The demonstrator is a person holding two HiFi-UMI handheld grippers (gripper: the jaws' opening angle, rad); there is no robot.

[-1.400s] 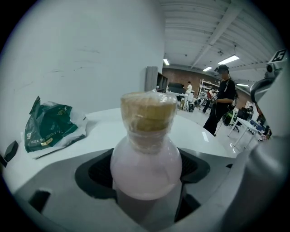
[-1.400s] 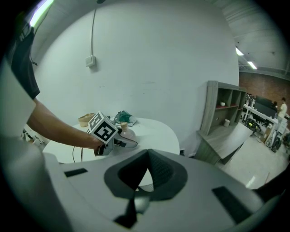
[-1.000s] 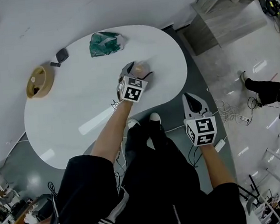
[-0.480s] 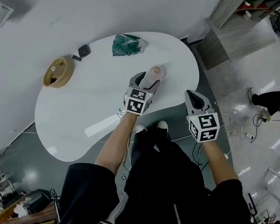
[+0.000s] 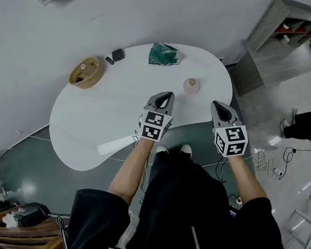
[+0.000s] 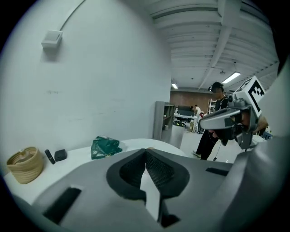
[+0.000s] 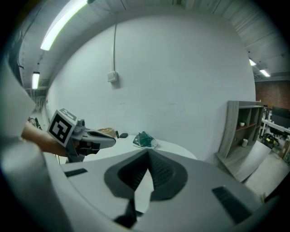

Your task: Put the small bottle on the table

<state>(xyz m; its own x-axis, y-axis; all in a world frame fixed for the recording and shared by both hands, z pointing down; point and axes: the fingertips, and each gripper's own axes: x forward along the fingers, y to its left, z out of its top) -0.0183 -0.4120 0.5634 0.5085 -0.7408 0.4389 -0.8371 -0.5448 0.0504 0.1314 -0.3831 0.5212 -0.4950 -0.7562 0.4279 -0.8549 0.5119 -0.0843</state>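
The small pinkish bottle (image 5: 190, 85) stands upright by itself on the white table (image 5: 110, 115), near its right end. My left gripper (image 5: 166, 95) hovers over the table's front part, a short way left of the bottle and not touching it; its jaws are shut with nothing between them. My right gripper (image 5: 218, 105) is held at the table's front right edge, below the bottle, also shut and empty. In the left gripper view the closed jaw tips (image 6: 146, 150) point over the table. In the right gripper view the closed tips (image 7: 147, 152) face the left gripper (image 7: 86, 136).
A woven basket (image 5: 86, 73), a small black object (image 5: 117, 55) and a crumpled green bag (image 5: 163, 54) lie along the table's far side. A grey shelf unit (image 5: 284, 30) stands to the right. Cables (image 5: 264, 162) lie on the floor, and another person's leg (image 5: 307, 124) shows at the right edge.
The left gripper let go of the bottle, pulled back towards me and shut. The bottle now stands alone on the table. The right gripper stayed near the table edge.
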